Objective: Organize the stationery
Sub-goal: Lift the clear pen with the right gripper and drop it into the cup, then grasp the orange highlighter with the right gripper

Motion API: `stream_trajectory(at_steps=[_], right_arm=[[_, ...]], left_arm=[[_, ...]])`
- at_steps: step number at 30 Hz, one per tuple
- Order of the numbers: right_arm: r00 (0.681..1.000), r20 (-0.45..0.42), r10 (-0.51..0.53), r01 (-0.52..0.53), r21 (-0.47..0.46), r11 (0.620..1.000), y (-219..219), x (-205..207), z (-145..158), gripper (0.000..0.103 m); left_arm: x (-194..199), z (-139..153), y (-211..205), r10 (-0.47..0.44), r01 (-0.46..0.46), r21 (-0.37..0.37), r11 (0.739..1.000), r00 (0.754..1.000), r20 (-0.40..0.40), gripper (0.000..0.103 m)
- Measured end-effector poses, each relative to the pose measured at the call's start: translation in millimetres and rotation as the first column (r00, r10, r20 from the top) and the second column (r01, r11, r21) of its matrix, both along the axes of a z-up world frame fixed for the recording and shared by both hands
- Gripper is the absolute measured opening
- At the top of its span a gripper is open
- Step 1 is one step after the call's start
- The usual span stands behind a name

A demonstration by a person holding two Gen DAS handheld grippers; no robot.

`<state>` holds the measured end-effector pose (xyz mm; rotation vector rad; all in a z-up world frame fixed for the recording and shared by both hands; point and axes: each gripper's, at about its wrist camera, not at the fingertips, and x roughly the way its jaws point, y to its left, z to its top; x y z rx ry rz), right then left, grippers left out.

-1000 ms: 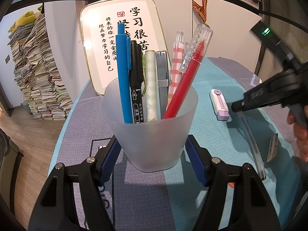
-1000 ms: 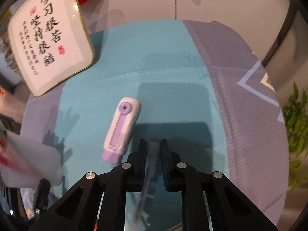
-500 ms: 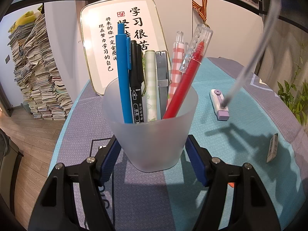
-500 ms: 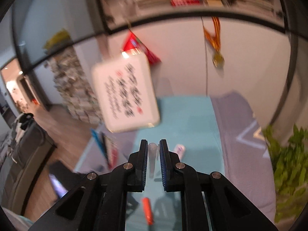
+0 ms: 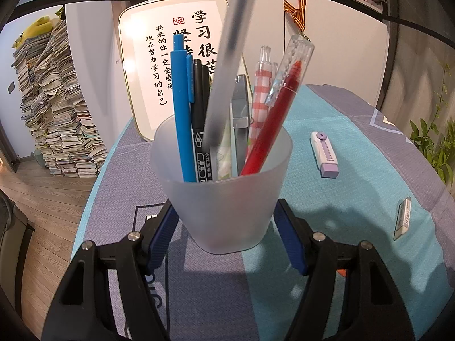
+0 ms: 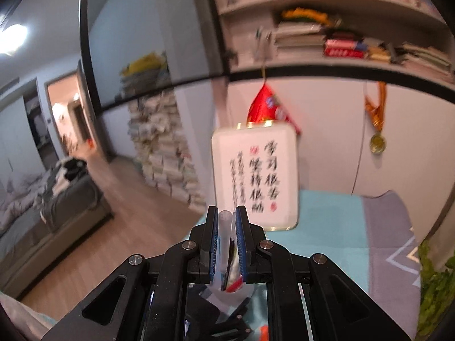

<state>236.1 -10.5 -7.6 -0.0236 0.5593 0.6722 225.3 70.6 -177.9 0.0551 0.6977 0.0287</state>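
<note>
A frosted plastic cup [image 5: 224,199] stands on the tablecloth between my left gripper [image 5: 224,227] fingers, which press its sides. It holds a blue pen [image 5: 182,108], a black marker [image 5: 199,119], a red pen [image 5: 273,125], a checked pen and others. My right gripper [image 6: 226,221] is shut on a translucent grey pen [image 6: 224,238]. In the left wrist view that pen [image 5: 227,65] slants down from above, its lower end inside the cup mouth.
A purple-and-white correction tape [image 5: 325,153] lies on the teal cloth to the right of the cup. A small eraser [image 5: 402,218] lies nearer the right edge. A framed calligraphy board [image 5: 170,56] leans on the wall behind. A plant [image 5: 435,147] stands at the right.
My right gripper lifted the translucent pen off the cloth, swung it upright and brought it over the cup; its lower end now sits in the cup mouth. The left gripper stayed still.
</note>
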Motion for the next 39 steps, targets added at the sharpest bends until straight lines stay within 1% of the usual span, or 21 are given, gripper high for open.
stream_trajectory(at_steps=[4, 7, 12, 16, 18, 19, 20, 21, 23, 25, 27, 30, 33, 35, 37, 39], right_arm=[[0.995, -0.093, 0.023, -0.026, -0.022, 0.999, 12.2, 14.5, -24.1, 0.013], [0.991, -0.131, 0.032, -0.038, -0.041, 0.998, 18.1, 18.5, -35.0, 0.013], [0.974, -0.224, 0.047, -0.065, -0.076, 0.995, 28.4, 28.9, -56.6, 0.013], [0.958, -0.283, 0.045, -0.071, -0.084, 0.994, 29.2, 34.2, -67.5, 0.013], [0.957, -0.289, 0.042, -0.069, -0.086, 0.994, 26.6, 33.8, -66.8, 0.014], [0.957, -0.286, 0.041, -0.067, -0.079, 0.995, 23.8, 32.5, -65.0, 0.016], [0.959, -0.282, 0.040, -0.062, -0.068, 0.996, 19.9, 31.1, -62.7, 0.022], [0.961, -0.274, 0.037, -0.053, -0.051, 0.997, 14.4, 29.5, -59.5, 0.032], [0.967, -0.254, 0.016, -0.018, -0.006, 1.000, 1.1, 27.6, -52.3, 0.039], [0.969, -0.246, -0.008, 0.013, 0.023, 1.000, -13.5, 26.1, -47.7, 0.040], [0.967, -0.251, -0.028, 0.037, 0.029, 0.999, -26.1, 25.5, -47.0, 0.040], [0.957, -0.282, -0.066, 0.064, -0.016, 0.998, -44.1, 24.3, -60.2, 0.040], [0.927, -0.356, -0.119, 0.082, -0.118, 0.990, -55.1, 26.9, -89.8, 0.040], [0.898, -0.417, -0.143, 0.066, -0.193, 0.979, -56.0, 28.3, -115.5, 0.040], [0.870, -0.471, -0.149, 0.024, -0.261, 0.965, -49.6, 28.2, -139.7, 0.040], [0.855, -0.501, -0.135, -0.019, -0.291, 0.957, -43.1, 26.6, -156.1, 0.040]], left_arm=[[0.1, 0.0, 0.0, 0.000, 0.000, 0.000, 1.000, 1.000, 0.000, 0.068], [-0.3, 0.0, 0.4, 0.000, 0.000, 0.001, 1.000, 1.000, 0.000, 0.068], [-0.1, -0.1, 0.3, 0.001, -0.001, 0.000, 1.000, 1.000, -0.001, 0.068], [-0.1, -0.1, 0.0, 0.000, 0.000, 0.000, 1.000, 1.000, 0.000, 0.068], [0.0, -0.1, -0.2, 0.000, 0.000, 0.001, 1.000, 1.000, 0.000, 0.068], [0.0, -0.1, 0.0, 0.000, 0.000, 0.000, 1.000, 1.000, 0.000, 0.068], [-0.1, -0.1, 0.1, 0.000, 0.000, 0.000, 1.000, 1.000, 0.000, 0.068], [-0.2, -0.1, 0.1, 0.000, 0.000, 0.000, 1.000, 1.000, 0.000, 0.068], [-0.1, -0.1, 0.0, 0.000, 0.000, 0.000, 1.000, 1.000, 0.000, 0.068], [0.0, -0.1, -0.2, 0.000, 0.000, 0.000, 1.000, 1.000, 0.000, 0.068], [0.0, -0.1, -0.2, 0.000, 0.000, 0.000, 1.000, 1.000, 0.000, 0.068], [0.0, -0.1, -0.2, 0.000, 0.000, 0.000, 1.000, 1.000, 0.000, 0.068], [-0.3, -0.1, 0.1, 0.000, 0.000, 0.000, 1.000, 1.000, 0.000, 0.068], [0.0, -0.1, -0.1, 0.000, 0.000, 0.000, 1.000, 1.000, -0.001, 0.068], [0.0, -0.1, -0.2, 0.000, 0.000, 0.000, 1.000, 1.000, -0.001, 0.068], [0.3, -0.7, -0.5, 0.000, 0.000, -0.002, 1.000, 1.000, -0.004, 0.068]])
